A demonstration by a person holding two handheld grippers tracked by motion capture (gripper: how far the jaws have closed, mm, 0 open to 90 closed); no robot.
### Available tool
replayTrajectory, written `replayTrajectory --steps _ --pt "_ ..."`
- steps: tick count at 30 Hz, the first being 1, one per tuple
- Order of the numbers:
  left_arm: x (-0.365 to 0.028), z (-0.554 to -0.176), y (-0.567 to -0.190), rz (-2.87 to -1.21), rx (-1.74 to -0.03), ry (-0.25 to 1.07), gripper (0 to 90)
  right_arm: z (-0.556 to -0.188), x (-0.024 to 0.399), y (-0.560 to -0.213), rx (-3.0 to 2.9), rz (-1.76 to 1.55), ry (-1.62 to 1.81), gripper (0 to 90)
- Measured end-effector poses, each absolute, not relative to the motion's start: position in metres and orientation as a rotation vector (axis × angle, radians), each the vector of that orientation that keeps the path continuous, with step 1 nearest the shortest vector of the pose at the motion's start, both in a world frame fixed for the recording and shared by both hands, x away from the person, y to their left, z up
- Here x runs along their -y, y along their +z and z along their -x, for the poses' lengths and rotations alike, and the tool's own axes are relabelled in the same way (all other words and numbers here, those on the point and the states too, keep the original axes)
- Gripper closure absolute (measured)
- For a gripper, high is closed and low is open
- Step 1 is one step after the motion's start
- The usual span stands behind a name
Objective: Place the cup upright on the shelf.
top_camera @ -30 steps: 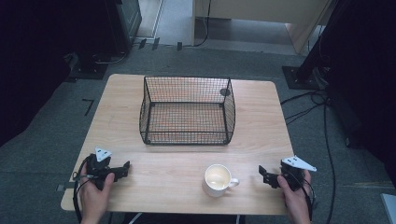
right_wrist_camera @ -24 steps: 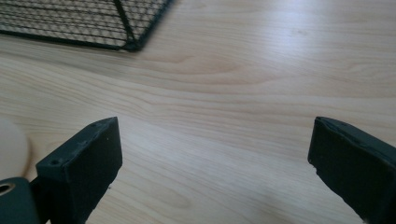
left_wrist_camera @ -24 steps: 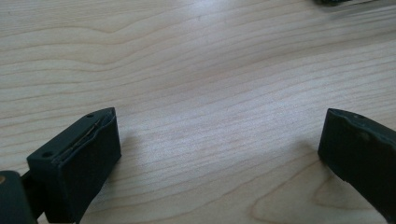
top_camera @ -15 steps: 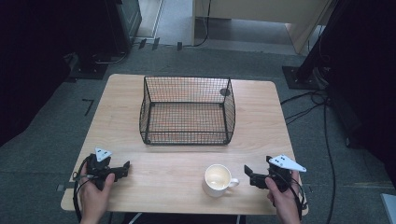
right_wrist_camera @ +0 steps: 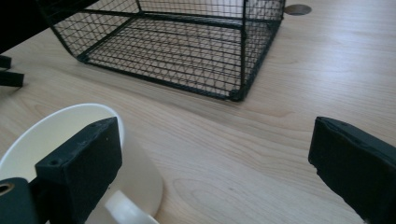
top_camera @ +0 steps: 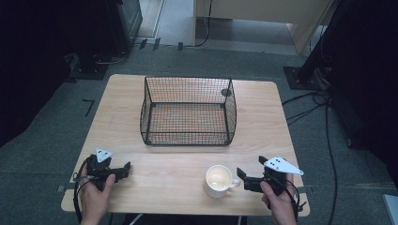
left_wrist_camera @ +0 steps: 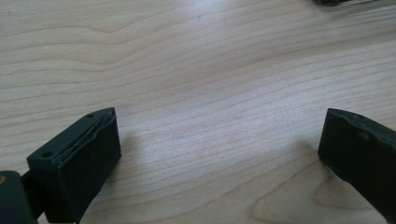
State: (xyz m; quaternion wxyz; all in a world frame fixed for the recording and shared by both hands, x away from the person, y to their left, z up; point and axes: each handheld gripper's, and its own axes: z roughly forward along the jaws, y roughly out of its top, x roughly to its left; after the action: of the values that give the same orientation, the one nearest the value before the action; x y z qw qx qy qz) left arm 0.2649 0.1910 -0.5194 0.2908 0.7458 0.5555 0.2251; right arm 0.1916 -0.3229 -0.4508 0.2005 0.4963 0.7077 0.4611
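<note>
Spanning the scene, a pale wooden table [top_camera: 117, 112] carried everything. A black wire basket [top_camera: 188, 111] stood on it ahead of both grippers, well apart from them, nearer the table's far edge; in the right gripper view its near corner [right_wrist_camera: 236, 93] rose beyond the jaws.

The right gripper [top_camera: 244, 176], held in the person's right hand [top_camera: 277, 199], lay low over the table's near edge, its jaws spread wide with nothing gripped. A white mug [top_camera: 218, 180] stood just to its left, handle [top_camera: 233, 184] turned toward the jaws and all but touching them. In the right gripper view the mug [right_wrist_camera: 135, 168] sat behind the left-hand jaw, rim partly hidden, not between the pads; I could not tell whether that jaw touched it.

The left gripper [top_camera: 123, 169], in the left hand [top_camera: 96, 197], rested near the table's near left corner, well apart from mug and basket. Its jaws also stood wide apart, with bare wood [left_wrist_camera: 210, 130] between them and nothing held.
</note>
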Motion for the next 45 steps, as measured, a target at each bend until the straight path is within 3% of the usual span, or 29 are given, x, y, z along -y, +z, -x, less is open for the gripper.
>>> replayTrajectory --steps 29,45 --pt "-0.191 -0.265 -0.519 -1.989 -1.481 0.601 0.0 -0.183 0.267 -0.468 -2.202 -1.161 1.419 0.0" --pt "-0.191 -0.265 -0.519 -1.988 -1.481 0.601 0.0 -0.18 0.259 -0.475 -2.25 -1.105 1.417 0.0"
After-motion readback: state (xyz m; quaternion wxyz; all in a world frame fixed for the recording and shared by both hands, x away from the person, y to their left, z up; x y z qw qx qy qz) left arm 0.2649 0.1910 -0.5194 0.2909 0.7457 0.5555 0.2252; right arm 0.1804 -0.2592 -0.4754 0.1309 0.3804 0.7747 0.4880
